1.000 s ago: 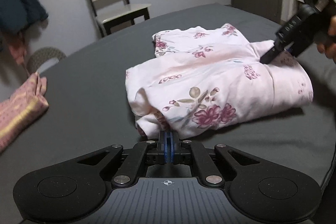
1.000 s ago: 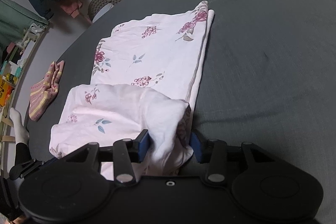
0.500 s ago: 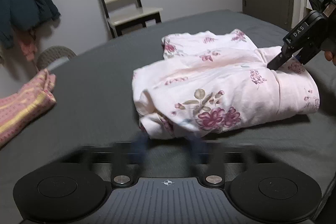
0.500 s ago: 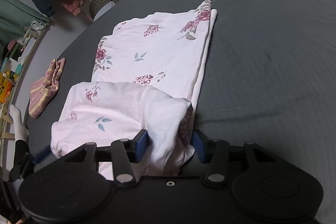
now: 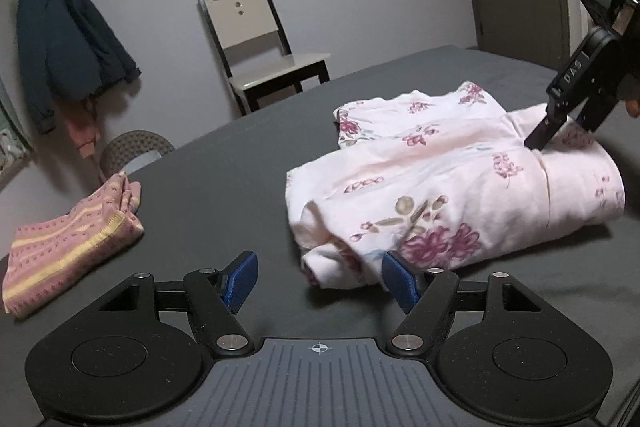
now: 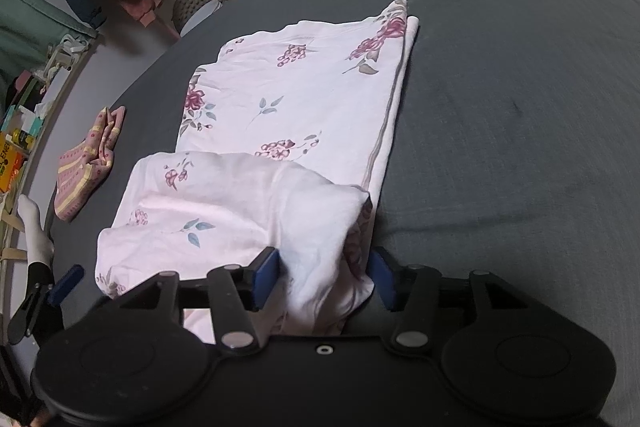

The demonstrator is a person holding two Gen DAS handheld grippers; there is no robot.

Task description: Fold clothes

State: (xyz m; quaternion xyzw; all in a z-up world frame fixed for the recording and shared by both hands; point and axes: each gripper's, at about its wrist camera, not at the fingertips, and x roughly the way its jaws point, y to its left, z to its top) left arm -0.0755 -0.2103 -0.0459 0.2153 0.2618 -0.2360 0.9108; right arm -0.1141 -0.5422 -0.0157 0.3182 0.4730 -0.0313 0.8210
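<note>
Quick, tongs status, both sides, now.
Left tongs: open, empty, just short of the pink floral cotton garment.
Right tongs: open, a fold of the garment between the pads.

the left wrist view sits low over the bed [image 5: 224, 187], facing the wall and chair [image 5: 260, 47]. the right wrist view looks down from close above the floral garment [image 6: 304, 99]. both share the garment and striped cloth [image 5: 68, 239].

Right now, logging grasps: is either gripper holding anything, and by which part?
Left gripper is open, holding nothing. Right gripper straddles a bunched fold of the floral garment; whether it grips is unclear.
</note>
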